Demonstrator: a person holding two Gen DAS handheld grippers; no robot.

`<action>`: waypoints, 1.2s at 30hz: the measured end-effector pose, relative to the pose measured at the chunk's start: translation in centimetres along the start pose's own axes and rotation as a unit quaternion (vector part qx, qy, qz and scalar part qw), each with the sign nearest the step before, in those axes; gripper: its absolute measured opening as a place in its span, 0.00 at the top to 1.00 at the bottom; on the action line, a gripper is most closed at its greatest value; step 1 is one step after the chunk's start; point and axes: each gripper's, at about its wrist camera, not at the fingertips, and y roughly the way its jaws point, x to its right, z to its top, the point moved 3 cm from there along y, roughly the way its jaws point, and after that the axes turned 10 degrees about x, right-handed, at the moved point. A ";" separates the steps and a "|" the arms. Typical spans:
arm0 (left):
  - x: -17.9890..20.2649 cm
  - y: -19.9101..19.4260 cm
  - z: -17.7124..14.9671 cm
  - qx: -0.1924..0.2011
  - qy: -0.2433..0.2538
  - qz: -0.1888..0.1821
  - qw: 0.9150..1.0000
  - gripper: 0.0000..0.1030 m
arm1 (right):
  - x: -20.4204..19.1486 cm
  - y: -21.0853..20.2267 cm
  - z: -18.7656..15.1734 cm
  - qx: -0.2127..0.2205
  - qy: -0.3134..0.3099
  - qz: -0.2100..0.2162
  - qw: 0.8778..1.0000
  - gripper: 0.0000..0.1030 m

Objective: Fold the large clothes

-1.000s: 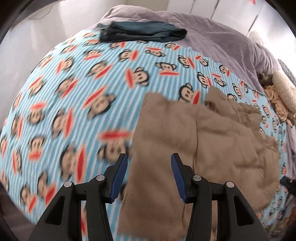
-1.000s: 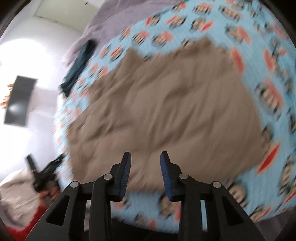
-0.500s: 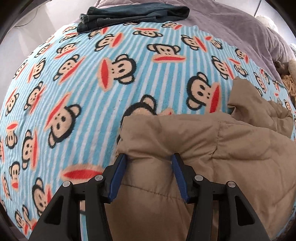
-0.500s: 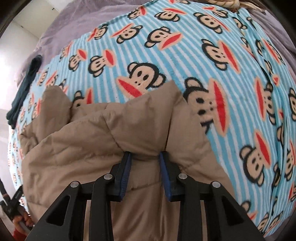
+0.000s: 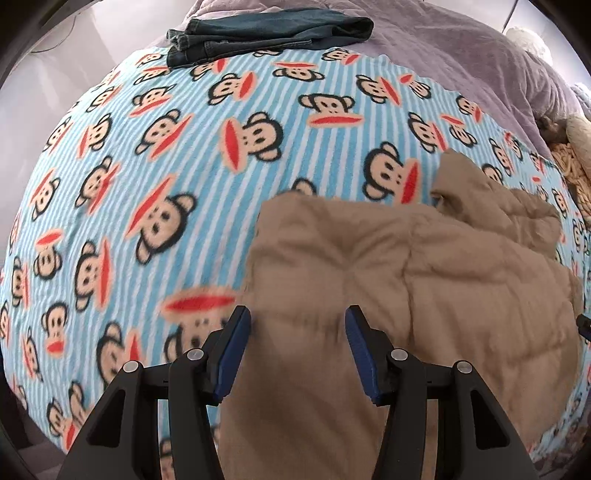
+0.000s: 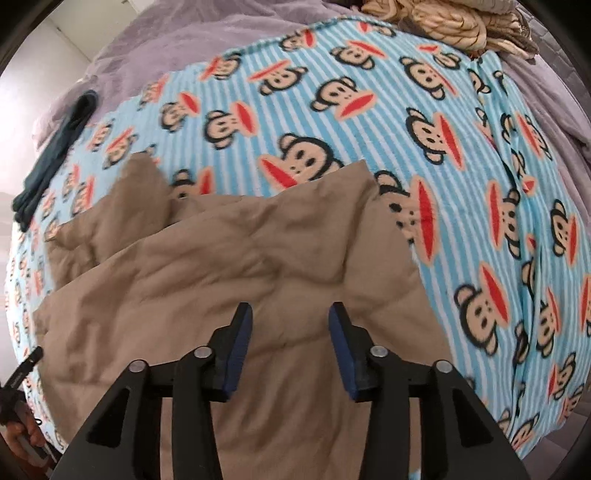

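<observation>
A tan quilted garment lies folded over on a blue striped monkey-print blanket. It also shows in the right wrist view. My left gripper is open and empty, a little above the garment's left edge. My right gripper is open and empty, above the garment near its right side. A loose flap of the garment sticks up at the far edge.
Folded dark jeans lie at the blanket's far edge, over a purple duvet. A beige knitted bundle sits at the far right. The blanket extends to the right of the garment.
Both grippers pushed down onto the garment's far edge half a second ago. Now both have pulled back and up, jaws open, leaving the garment lying flat.
</observation>
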 end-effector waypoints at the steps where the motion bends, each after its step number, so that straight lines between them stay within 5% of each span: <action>1: -0.1 -0.4 -0.4 -0.003 0.000 -0.002 1.000 0.47 | -0.5 -0.9 -0.5 0.004 -0.001 0.006 1.000 0.50; 5: 0.0 -2.0 -2.1 -0.012 0.007 -0.010 1.000 0.45 | -2.4 -3.2 -2.9 0.000 -0.005 0.037 0.999 0.45; 7: 0.1 -2.7 -2.7 -0.011 0.012 -0.012 1.000 0.05 | -3.5 -4.0 -4.2 -0.007 -0.006 0.049 0.999 0.45; 8: 0.2 -3.3 -3.0 0.000 0.015 -0.012 1.000 0.03 | -4.0 -4.2 -4.9 -0.012 -0.005 0.054 0.998 0.45; 22: 0.6 -4.2 -4.9 -0.020 0.030 -0.022 0.999 0.03 | -8.3 -4.7 -9.6 -0.037 -0.022 0.078 0.996 0.30; 23: 0.6 -4.2 -5.0 -0.021 0.033 -0.022 0.999 0.03 | -8.4 -4.6 -9.7 -0.038 -0.020 0.078 0.996 0.19; 28: 0.5 -4.1 -5.2 -0.025 0.034 -0.027 0.999 0.03 | -8.8 -4.7 -10.4 -0.035 -0.013 0.084 0.996 0.17; 31: 0.4 -4.0 -5.3 -0.027 0.037 -0.027 0.999 0.03 | -9.2 -4.7 -10.7 -0.032 -0.021 0.085 0.996 0.00; 36: 0.5 -3.8 -5.6 -0.032 0.041 -0.030 0.998 0.03 | -9.9 -4.5 -11.2 -0.028 -0.035 0.085 0.995 0.00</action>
